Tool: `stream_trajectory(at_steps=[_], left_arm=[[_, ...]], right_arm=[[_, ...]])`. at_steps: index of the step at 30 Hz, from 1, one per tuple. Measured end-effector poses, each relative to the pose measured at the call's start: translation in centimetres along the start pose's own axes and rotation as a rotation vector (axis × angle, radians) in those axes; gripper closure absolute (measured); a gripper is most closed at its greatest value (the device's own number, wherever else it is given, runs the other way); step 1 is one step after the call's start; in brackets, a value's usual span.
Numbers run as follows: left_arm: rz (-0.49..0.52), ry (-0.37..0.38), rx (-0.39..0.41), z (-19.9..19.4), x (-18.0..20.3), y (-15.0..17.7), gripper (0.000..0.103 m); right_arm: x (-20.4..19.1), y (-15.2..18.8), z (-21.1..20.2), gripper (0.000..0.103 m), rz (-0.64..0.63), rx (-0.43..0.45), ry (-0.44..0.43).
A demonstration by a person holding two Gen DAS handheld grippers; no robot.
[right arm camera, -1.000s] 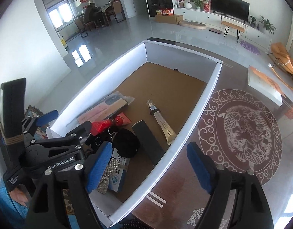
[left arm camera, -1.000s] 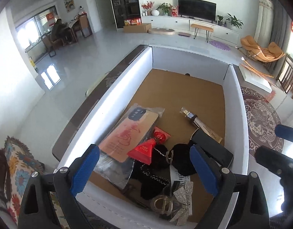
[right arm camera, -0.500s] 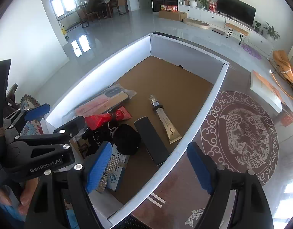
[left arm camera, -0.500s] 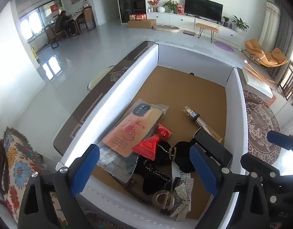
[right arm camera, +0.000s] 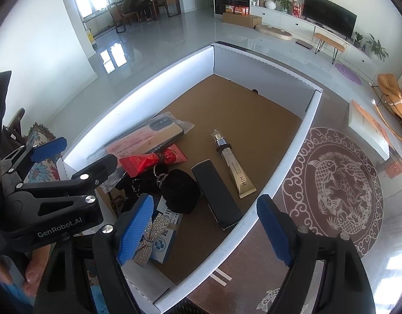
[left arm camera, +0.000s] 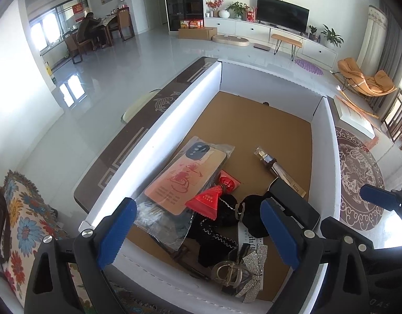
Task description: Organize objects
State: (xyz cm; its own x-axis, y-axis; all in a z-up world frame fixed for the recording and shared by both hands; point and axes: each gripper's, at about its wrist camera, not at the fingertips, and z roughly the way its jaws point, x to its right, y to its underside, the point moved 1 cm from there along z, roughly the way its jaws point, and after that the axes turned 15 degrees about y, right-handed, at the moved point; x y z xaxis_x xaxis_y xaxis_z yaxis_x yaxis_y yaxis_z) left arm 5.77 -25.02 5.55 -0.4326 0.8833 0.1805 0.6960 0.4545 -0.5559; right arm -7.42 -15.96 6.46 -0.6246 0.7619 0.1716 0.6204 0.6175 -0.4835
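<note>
A white-walled box point(left arm camera: 325, 136) with a brown floor holds several objects at its near end: a bagged phone case point(left arm camera: 185, 174), a red packet point(left arm camera: 208, 201), a black pouch point(left arm camera: 253, 213), a black flat case point(left arm camera: 295, 204), a gold tube point(left arm camera: 279, 171), a rhinestone bow point(left arm camera: 252, 260) and a clear hair claw point(left arm camera: 227, 272). The same box point(right arm camera: 290, 157), tube point(right arm camera: 235, 171) and black case point(right arm camera: 216, 193) show in the right wrist view. My left gripper point(left arm camera: 198, 233) is open and empty above the near pile. My right gripper point(right arm camera: 206, 233) is open and empty over the box's near right wall.
The box sits on a dark glass table with a fish medallion pattern point(right arm camera: 339, 188). A white flat box point(right arm camera: 368, 128) lies on the table's far right. A floral cushion point(left arm camera: 23, 225) lies at the left. The box's far half point(left arm camera: 256, 125) is bare cardboard.
Both grippers have drawn back and risen slightly, so more of the box shows. The right gripper has come closer to the left one. The objects have not moved.
</note>
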Motion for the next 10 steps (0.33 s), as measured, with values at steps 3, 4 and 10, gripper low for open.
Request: stream_trajectory(at_steps=[3,4,10], left_arm=[[-0.013,0.034,-0.014,0.10,-0.12,0.00,0.007],[-0.017,0.040,-0.015,0.11,-0.16,-0.03,0.007],[-0.036,0.041,0.050,-0.69,-0.29,0.12,0.007]], right_arm=[[-0.02,0.01,0.05,0.021,0.001,-0.001,0.002],[-0.02,0.00,0.08,0.021,0.001,-0.001,0.003],[0.08,-0.16,0.16,0.021,0.011,0.001,0.002]])
